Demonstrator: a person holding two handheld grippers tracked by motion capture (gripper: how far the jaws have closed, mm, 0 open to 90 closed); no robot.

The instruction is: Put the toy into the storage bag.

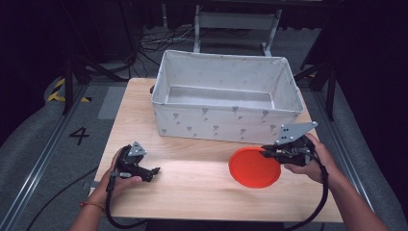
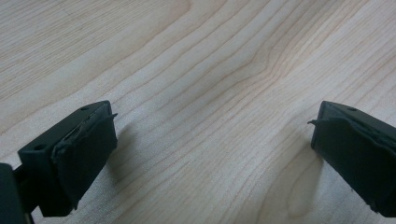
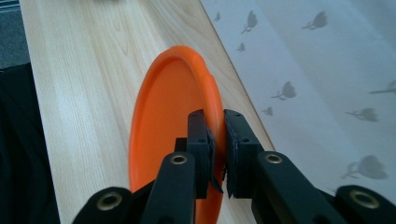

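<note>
The right gripper's (image 3: 218, 154) fingers (image 3: 200, 140) are clenching on the rim of an orange plate (image 3: 168, 121), one finger inside the rim and the other outside it, with the rim pinched between the pads. In the high view the right gripper (image 1: 267, 152) is holding the orange plate (image 1: 254, 167) by its right edge, near the front right part of the bench (image 1: 192, 187). The plate is sitting just in front of a white fabric bin (image 1: 226, 122) with a small grey print, whose patterned wall is running close beside the plate in the right gripper view. The left gripper's (image 2: 212, 140) fingers (image 2: 84, 149) are standing released and wide apart, with nothing between them, over bare wood. In the high view the left gripper (image 1: 155, 171) is resting at the front left of the bench, well apart from the plate.
</note>
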